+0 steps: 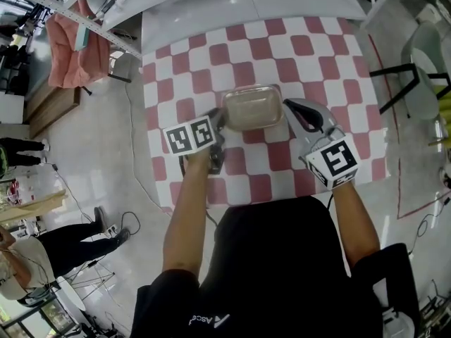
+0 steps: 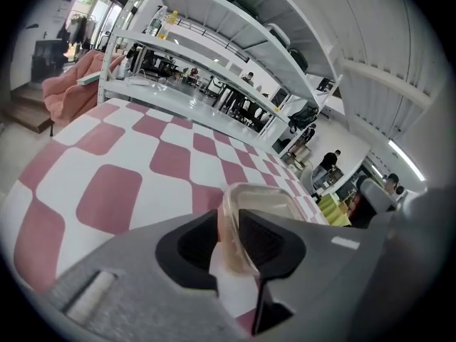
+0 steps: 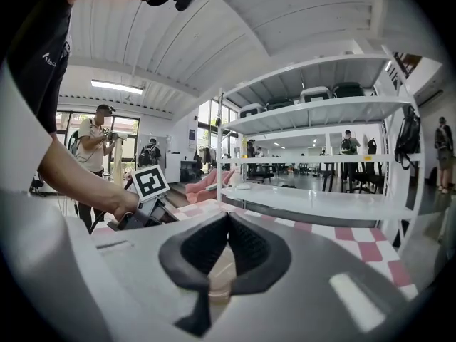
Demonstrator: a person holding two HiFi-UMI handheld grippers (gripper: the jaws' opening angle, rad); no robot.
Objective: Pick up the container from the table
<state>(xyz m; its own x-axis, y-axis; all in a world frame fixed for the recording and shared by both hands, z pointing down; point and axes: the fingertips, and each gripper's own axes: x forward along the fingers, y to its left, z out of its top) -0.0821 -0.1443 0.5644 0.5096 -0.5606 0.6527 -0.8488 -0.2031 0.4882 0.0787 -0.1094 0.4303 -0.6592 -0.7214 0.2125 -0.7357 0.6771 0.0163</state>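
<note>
A clear rectangular container [image 1: 252, 108] with a beige tint sits over the middle of the red-and-white checked table [image 1: 310, 69]. My left gripper [image 1: 220, 118] is at its left end. In the left gripper view the container's rim [image 2: 256, 201] runs between the two dark pads, and the left gripper [image 2: 229, 237] is shut on it. My right gripper [image 1: 287, 106] meets the container's right end. In the right gripper view its jaws [image 3: 226, 223] touch at the top, with the beige container [image 3: 217, 273] showing just below them.
A pink draped chair [image 1: 74, 48] and a metal rack stand off the table's left. A dark chair [image 1: 423, 62] stands at the right. People stand on the floor at lower left. White shelving [image 2: 214, 41] lies beyond the table's far edge.
</note>
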